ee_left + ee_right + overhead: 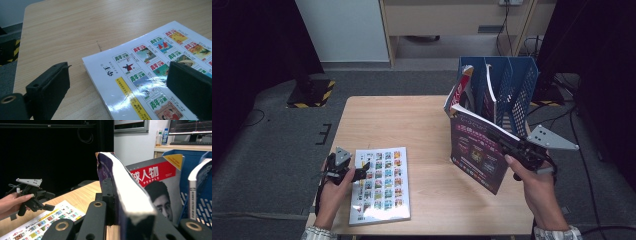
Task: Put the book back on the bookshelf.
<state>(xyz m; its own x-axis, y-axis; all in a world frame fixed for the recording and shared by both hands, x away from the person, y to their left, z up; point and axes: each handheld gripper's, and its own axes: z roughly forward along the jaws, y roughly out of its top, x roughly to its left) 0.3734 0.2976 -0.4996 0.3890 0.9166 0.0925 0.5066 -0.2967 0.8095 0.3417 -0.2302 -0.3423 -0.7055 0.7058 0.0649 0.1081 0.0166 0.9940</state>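
Right gripper (504, 142): fingers closed tight on a purple-covered magazine (474, 155), clamped at its upper edge; in the right gripper view the white page block (130, 195) stands between the fingers, cover to their left. The magazine is held upright and tilted above the right half of the desk (422, 130), its lower corner near the desk's right front area; whether it touches the desk top cannot be told. Just behind it, at the back right corner of the desk, stands a blue file rack (512, 85) holding a red-covered magazine (459, 92) in its leftmost slot and another white-edged volume (489, 95) in the next. Left gripper (361, 171): fingers spread wide, holding nothing; in the left gripper view one finger (50, 87) hangs over bare wood and the other (190, 87) over the cover of a flat white magazine (382, 185) printed with rows of small pictures. That magazine lies face up at the front left corner of the desk, its long side running towards the front edge.
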